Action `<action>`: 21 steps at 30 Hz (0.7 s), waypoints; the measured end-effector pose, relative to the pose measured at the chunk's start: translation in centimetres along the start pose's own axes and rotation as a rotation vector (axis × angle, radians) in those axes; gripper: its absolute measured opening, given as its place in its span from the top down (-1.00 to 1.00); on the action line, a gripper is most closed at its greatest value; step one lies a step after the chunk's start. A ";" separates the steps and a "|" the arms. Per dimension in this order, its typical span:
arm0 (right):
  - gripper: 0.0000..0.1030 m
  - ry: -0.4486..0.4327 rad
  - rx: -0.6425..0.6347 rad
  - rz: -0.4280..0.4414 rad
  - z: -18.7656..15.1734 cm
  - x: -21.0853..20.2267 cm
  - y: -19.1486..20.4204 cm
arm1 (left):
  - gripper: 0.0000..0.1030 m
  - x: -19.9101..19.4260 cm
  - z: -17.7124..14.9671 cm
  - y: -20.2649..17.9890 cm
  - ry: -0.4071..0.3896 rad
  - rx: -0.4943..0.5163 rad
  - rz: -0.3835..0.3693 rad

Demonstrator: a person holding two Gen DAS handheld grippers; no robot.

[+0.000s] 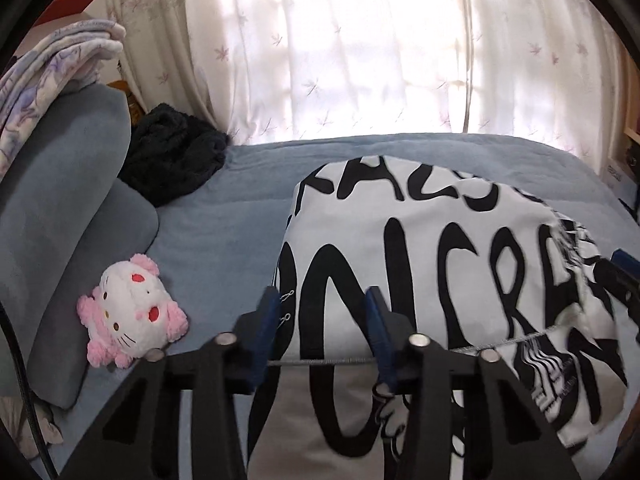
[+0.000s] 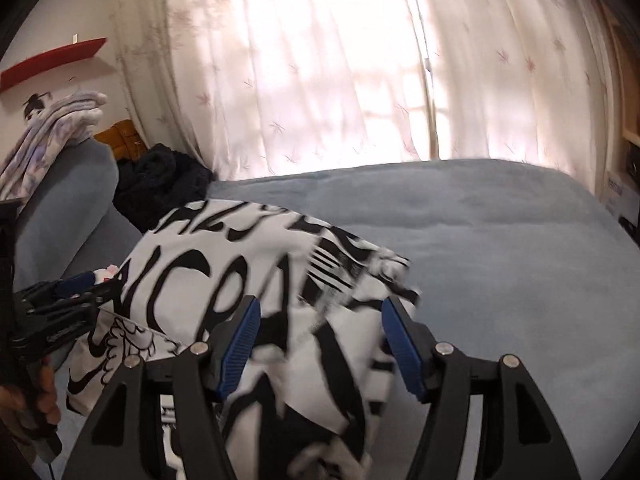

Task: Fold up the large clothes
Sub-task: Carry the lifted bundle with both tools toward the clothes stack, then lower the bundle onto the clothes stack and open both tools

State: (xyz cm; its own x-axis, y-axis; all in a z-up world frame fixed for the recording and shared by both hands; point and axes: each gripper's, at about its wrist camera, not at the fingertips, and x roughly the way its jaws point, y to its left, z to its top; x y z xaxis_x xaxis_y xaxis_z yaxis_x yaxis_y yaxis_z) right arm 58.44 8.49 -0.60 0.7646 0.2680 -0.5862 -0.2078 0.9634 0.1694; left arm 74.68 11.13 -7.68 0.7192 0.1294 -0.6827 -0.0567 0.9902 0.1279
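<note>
A white garment point(image 1: 420, 264) printed with large black lettering lies bunched on a bed point(image 1: 224, 224) covered in a blue sheet, directly in front of both tools. The left hand-held gripper point(image 1: 322, 320) hovers over the near left part of the cloth, its blue-padded jaws standing partly apart with printed fabric showing in the gap between them; whether the pads press on it cannot be told. The right hand-held gripper point(image 2: 320, 344) is set wider, its two blue pads either side of a raised, blurred fold of the same garment, and here too a grip cannot be confirmed. In the right wrist view a hand point(image 2: 38, 400) holds the other tool's handle at the left edge.

No container is in sight. To the left, a pink and white plush toy point(image 1: 132, 312) lies on the sheet against grey-blue cushions point(image 1: 68, 184), well apart from the garment. A dark knitted item point(image 1: 172, 152) is heaped at the far corner of the bed, a folded floral blanket point(image 1: 52, 64) tops the cushions, and pale patterned curtains point(image 1: 360, 48) glow behind. Nothing lies between the tools and the cloth
</note>
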 end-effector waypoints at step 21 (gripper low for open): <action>-0.22 0.174 0.013 -0.057 -0.6 7.8 0.6 | -0.08 5.5 -1.3 0.5 0.052 -0.029 0.134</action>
State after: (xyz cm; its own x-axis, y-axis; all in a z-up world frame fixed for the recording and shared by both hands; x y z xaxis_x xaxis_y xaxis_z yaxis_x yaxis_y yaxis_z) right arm 63.95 11.15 -5.53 0.6573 0.2118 -0.7233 -0.1589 0.9771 0.1418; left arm 77.72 12.45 -12.33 0.6670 0.2627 -0.6972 -0.1703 0.9648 0.2006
